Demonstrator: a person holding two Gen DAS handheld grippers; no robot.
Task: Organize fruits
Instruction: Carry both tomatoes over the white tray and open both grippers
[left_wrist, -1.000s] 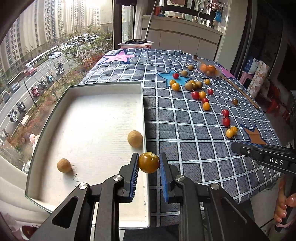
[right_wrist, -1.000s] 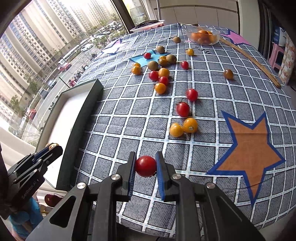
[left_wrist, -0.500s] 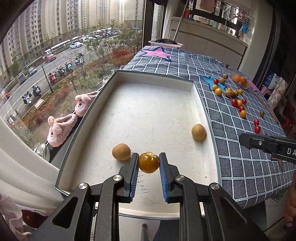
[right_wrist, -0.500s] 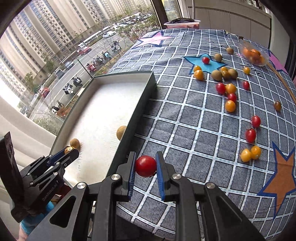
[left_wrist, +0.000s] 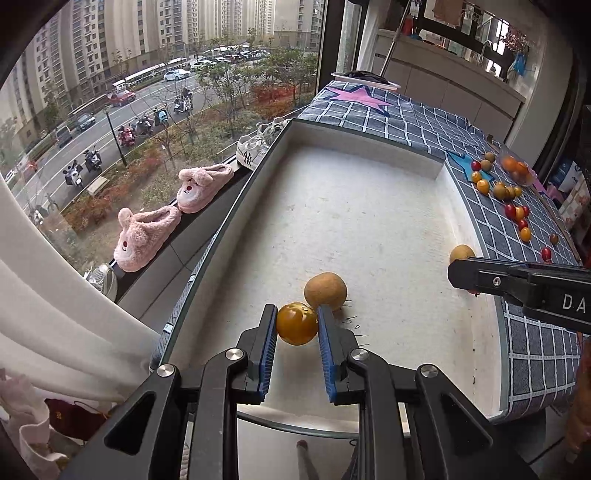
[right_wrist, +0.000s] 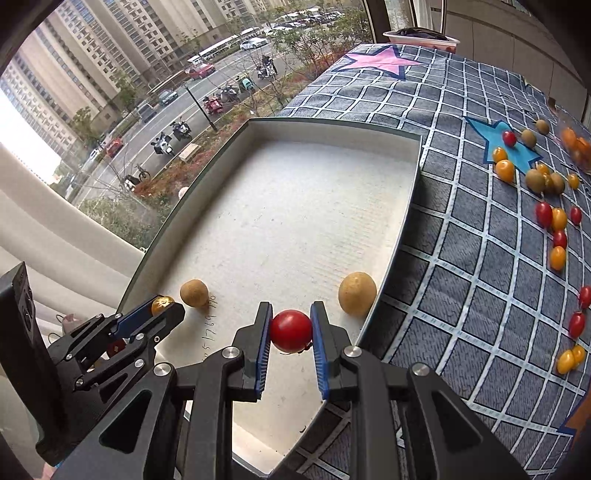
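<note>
My left gripper (left_wrist: 297, 323) is shut on a yellow-orange tomato (left_wrist: 296, 324), low over the near end of the white tray (left_wrist: 369, 206), right beside a tan round fruit (left_wrist: 325, 290). My right gripper (right_wrist: 290, 331) is shut on a red cherry tomato (right_wrist: 290, 331) over the tray's near right part, next to a second tan fruit (right_wrist: 357, 293). The left gripper also shows in the right wrist view (right_wrist: 162, 308), by the first tan fruit (right_wrist: 194, 292). The right gripper's finger (left_wrist: 517, 282) crosses the left wrist view.
Several red, yellow and brown small fruits (right_wrist: 550, 218) lie scattered on the checked tablecloth (right_wrist: 461, 258) right of the tray. A clear bowl of orange fruit (left_wrist: 516, 168) stands at the far right. A window and sill with slippers (left_wrist: 147, 232) run along the tray's left.
Both grippers have moved left and lower over the tray with their tomatoes. The left gripper now sits beside the tan fruit; the right one has crossed the tray's right wall.
</note>
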